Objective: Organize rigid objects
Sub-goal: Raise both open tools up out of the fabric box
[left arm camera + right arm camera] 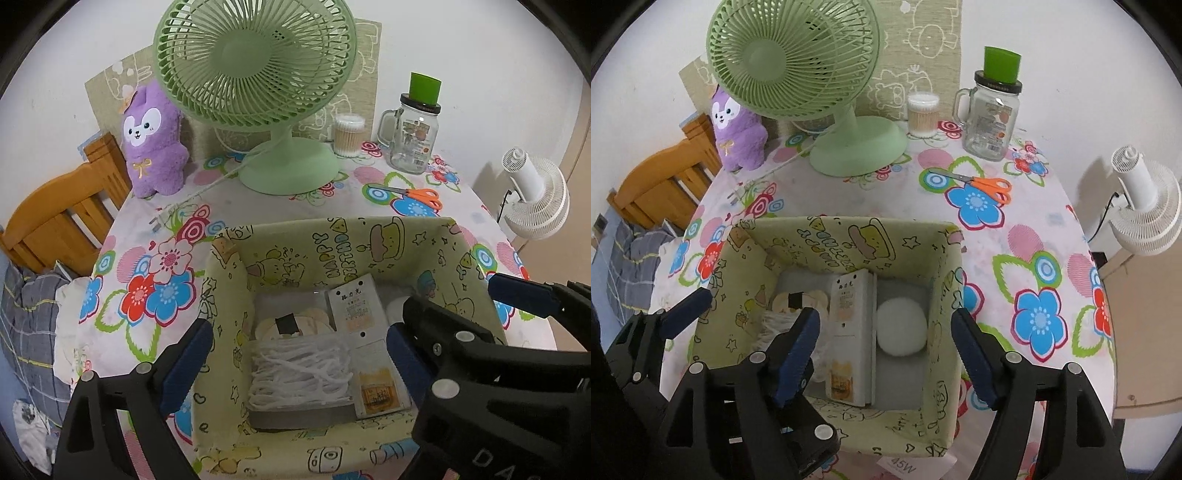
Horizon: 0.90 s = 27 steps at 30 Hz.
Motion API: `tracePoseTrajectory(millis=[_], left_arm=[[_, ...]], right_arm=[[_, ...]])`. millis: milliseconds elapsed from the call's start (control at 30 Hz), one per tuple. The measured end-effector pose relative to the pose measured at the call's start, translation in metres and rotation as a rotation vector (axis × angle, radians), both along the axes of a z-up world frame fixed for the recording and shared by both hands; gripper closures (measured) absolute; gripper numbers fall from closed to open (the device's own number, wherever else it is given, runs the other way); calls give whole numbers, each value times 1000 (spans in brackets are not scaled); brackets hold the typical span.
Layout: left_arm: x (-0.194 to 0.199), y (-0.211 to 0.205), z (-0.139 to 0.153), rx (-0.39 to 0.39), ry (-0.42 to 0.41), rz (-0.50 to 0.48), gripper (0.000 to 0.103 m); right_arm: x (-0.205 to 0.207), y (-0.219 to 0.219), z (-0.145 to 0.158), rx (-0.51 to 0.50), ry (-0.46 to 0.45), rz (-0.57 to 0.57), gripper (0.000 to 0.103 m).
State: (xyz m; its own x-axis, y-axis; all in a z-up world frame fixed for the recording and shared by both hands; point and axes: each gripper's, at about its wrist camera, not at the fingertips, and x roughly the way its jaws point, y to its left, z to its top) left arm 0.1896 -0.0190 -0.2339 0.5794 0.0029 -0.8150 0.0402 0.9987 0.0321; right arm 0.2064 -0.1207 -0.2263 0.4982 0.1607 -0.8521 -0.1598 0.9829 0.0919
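Note:
A yellow-green cartoon-print storage box (369,236) (945,280) stands open at the table's near edge. In it lie a clear case of white floss picks (299,373), a white card-backed pack (354,306) (847,317), round beige pads (291,321) and a white ball (902,327). My left gripper (295,354) is open and empty, over the box's near left part. My right gripper (886,347) is open and empty, straddling the box's right half above the ball; it also shows in the left wrist view (524,295).
On the flowered tablecloth (1027,243) behind the box stand a green desk fan (258,74) (798,62), a purple plush (153,140), a cotton-swab tub (348,134), a glass mug jar with a green cup on top (412,138) and orange-handled scissors (417,194) (982,186). A wooden chair (66,218) stands left, a white fan (1145,206) right.

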Motion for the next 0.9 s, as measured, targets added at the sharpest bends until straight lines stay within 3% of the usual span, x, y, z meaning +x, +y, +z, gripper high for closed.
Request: tracePoseTrajectory(millis=[67, 900], left_arm=[[-3, 0, 3, 9, 2, 1, 0], [-48, -8, 56, -27, -51, -1, 0]], right_arm=[[-3, -2, 2, 4, -4, -5, 24], [-56, -23, 55, 22, -113, -30, 11]])
